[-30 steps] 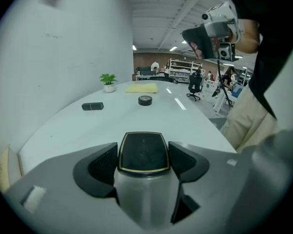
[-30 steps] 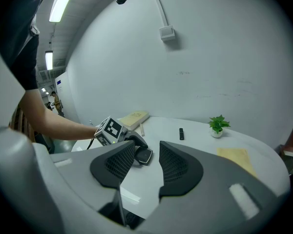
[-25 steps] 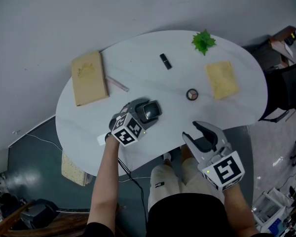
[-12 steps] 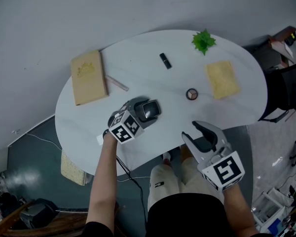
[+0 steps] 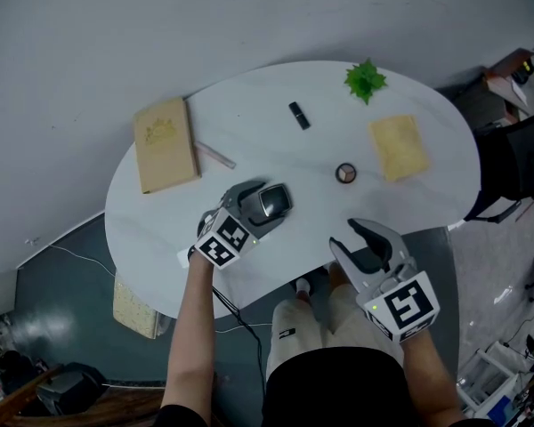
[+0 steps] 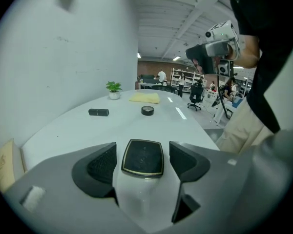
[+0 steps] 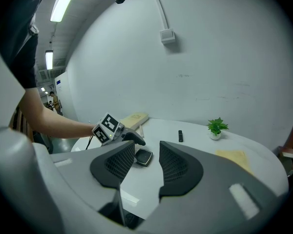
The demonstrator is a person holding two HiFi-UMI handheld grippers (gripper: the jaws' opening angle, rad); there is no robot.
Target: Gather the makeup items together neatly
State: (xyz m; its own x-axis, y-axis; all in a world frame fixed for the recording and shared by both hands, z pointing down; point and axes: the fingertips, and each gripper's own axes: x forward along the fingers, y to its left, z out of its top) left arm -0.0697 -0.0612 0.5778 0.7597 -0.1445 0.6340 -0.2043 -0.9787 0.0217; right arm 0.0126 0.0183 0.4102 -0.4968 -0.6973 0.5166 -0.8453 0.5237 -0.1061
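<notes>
Close left claw [image 5: 265,203] squarely on black square gold-rimmed compact [image 6: 142,157], flat on white oval counter [image 5: 249,123] between parted pads (slim gaps both sides, not gripped). Leave right claw [image 5: 367,238], open and empty, clear.

An open-plan office, with shelving [image 6: 181,77], swivel chair [image 6: 196,92] and strip lights [image 6: 176,58].

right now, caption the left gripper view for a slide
Left gripper, jaws open either side of a black compact on the white table, a black tube and round pot lying beyond.
</notes>
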